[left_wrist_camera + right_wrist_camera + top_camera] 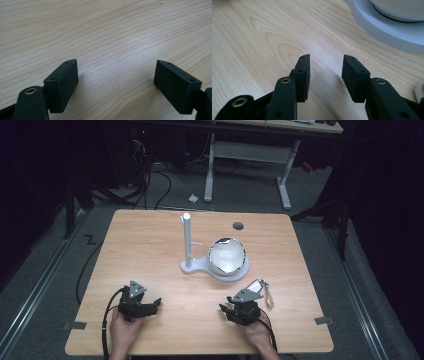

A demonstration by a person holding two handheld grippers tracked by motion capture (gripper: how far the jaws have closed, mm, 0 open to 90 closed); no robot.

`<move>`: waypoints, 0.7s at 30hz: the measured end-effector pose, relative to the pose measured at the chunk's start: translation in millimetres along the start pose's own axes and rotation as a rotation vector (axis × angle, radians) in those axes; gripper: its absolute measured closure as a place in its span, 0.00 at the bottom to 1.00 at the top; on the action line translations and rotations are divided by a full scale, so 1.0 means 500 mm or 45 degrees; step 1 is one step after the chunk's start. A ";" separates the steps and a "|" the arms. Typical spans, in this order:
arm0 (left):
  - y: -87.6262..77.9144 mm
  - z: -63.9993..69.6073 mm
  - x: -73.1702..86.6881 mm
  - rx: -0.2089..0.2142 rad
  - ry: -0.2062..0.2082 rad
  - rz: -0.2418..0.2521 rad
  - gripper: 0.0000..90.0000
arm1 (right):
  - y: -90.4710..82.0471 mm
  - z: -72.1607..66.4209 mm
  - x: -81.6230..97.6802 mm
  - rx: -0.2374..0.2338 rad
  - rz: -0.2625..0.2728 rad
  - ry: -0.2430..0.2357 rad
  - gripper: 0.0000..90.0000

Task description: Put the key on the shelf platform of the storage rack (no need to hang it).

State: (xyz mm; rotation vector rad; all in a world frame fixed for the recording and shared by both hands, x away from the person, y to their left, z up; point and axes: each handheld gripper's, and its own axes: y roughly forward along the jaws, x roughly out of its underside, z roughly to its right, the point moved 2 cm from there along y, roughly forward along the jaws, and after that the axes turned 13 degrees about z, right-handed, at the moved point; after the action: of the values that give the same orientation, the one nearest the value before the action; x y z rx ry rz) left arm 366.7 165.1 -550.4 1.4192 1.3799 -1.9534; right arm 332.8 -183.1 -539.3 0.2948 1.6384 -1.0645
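On the wooden table point(150, 250) stands a white stand point(189, 265) with an upright post and a flat base. A shiny white bowl point(227, 257) sits on that base. My left gripper point(155, 304) rests near the front left of the table, and its jaws point(116, 62) are wide open over bare wood. My right gripper point(223, 309) lies near the front right, just below the bowl. Its jaws point(326, 57) stand apart with nothing between them. Past them I see the stand's base point(387, 30) and the bowl's underside point(399, 10).
A small pale object with a strap point(261, 289) lies just right of my right gripper. A round cable hole point(238, 225) sits near the table's far edge. Beyond the table are a desk frame point(247, 155) and cables on the floor.
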 end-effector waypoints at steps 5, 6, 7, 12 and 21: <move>0.000 0.000 0.000 0.000 0.001 0.000 0.22 | -0.008 0.006 -0.002 0.008 0.018 0.018 0.67; 0.000 0.000 0.000 0.000 0.001 0.000 0.22 | -0.008 0.006 -0.002 0.008 0.018 0.018 0.67; 0.000 0.000 0.000 0.000 0.001 0.000 0.22 | -0.011 0.007 -0.003 0.012 0.018 0.017 0.67; 0.000 0.000 0.000 0.000 -0.001 0.001 0.22 | -0.022 0.012 -0.004 0.030 0.030 0.021 0.68; 0.000 0.000 0.000 0.000 -0.001 0.000 0.22 | -0.061 0.037 -0.013 0.111 0.088 0.027 0.72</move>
State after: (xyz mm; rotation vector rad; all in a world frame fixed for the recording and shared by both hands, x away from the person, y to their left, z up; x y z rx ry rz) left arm 366.8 165.1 -550.4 1.4186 1.3793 -1.9537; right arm 326.7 -212.5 -518.7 0.4191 1.5919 -1.0850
